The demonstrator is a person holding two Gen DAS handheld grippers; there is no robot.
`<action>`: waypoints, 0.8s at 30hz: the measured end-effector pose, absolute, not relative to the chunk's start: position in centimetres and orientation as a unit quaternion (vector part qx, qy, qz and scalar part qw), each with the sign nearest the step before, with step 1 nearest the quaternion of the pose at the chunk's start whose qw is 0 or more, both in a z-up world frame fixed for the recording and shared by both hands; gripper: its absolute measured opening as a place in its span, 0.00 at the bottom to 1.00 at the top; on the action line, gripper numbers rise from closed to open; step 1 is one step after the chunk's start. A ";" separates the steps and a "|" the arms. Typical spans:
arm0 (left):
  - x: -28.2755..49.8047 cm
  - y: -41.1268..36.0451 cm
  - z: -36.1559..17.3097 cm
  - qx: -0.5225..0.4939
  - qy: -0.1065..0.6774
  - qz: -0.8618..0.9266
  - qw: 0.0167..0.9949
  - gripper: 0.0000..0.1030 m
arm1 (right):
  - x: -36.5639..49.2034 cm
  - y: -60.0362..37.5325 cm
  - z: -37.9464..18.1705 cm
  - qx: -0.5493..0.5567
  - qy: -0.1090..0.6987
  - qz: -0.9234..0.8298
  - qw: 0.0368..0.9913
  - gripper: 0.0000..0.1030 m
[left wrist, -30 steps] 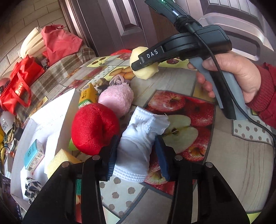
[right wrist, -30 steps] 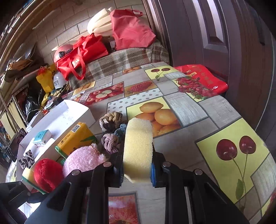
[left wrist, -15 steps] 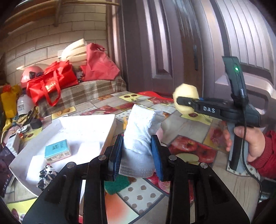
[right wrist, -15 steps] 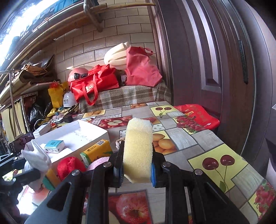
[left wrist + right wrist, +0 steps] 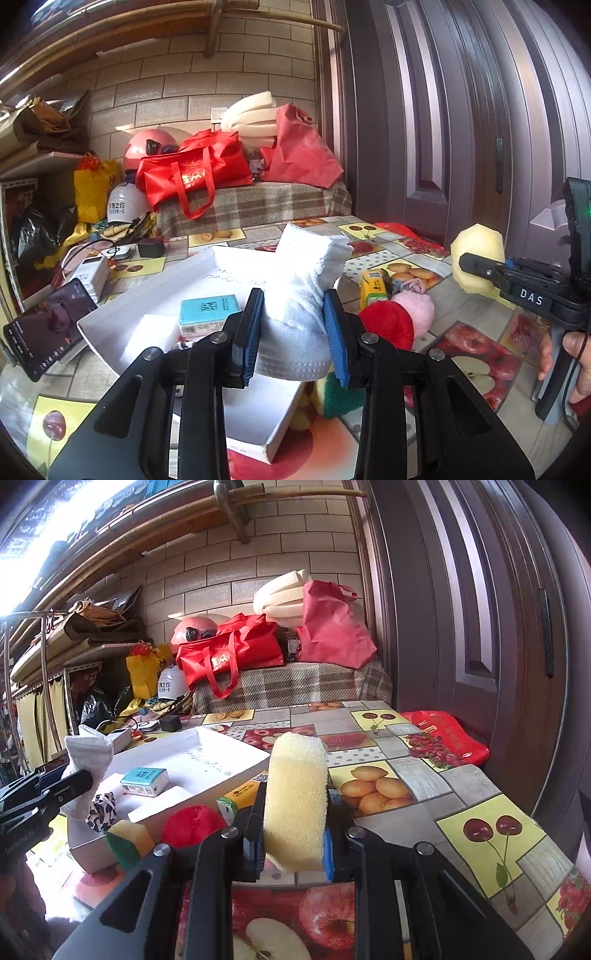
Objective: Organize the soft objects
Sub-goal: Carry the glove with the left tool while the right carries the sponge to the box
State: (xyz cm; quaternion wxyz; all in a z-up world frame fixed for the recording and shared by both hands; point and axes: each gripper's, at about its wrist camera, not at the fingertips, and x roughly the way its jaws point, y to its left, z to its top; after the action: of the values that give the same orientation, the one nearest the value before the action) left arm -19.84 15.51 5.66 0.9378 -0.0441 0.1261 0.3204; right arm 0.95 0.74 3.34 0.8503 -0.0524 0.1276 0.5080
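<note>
My left gripper [image 5: 295, 332] is shut on a white glove [image 5: 301, 291] and holds it in the air above the near end of the white box [image 5: 122, 314]. My right gripper [image 5: 293, 830] is shut on a yellow sponge [image 5: 295, 797], held above the table to the right of the box [image 5: 229, 751]. It also shows in the left wrist view [image 5: 476, 264]. A red plush ball [image 5: 388, 326], a pink plush ball [image 5: 415, 310] and a green-and-yellow sponge [image 5: 340, 395] lie on the table beside the box.
The box holds a teal carton [image 5: 208, 314], a white foam block [image 5: 147, 338] and a patterned cloth [image 5: 103, 808]. A yellow carton [image 5: 373, 286] and knotted hair ties [image 5: 406, 284] lie behind the balls. A phone [image 5: 44, 332] stands at the left. A brown door [image 5: 480, 627] is on the right.
My left gripper has closed on the white glove and lifted it off the table, swinging left over the box. My right gripper has risen with the yellow sponge.
</note>
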 end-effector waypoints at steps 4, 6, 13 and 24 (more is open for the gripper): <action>-21.6 17.8 5.5 -0.063 0.120 0.356 0.925 0.31 | -0.6 2.0 3.2 -0.071 0.121 0.523 0.841 0.22; -22.6 18.8 5.4 -0.066 0.116 0.374 0.918 0.31 | -1.5 2.8 3.2 -0.080 0.114 0.532 0.835 0.22; -23.6 21.9 5.0 -0.076 0.117 0.409 0.902 0.31 | -3.8 6.6 3.0 -0.097 0.108 0.558 0.817 0.22; -24.1 26.6 4.8 -0.097 0.110 0.450 0.881 0.31 | -9.9 11.8 2.7 -0.120 0.103 0.625 0.765 0.22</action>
State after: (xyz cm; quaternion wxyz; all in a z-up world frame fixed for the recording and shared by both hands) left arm -24.11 26.56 4.83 0.8810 -0.0972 0.1102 0.4498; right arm -9.87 11.84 2.74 0.7647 -0.1196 0.1029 0.6248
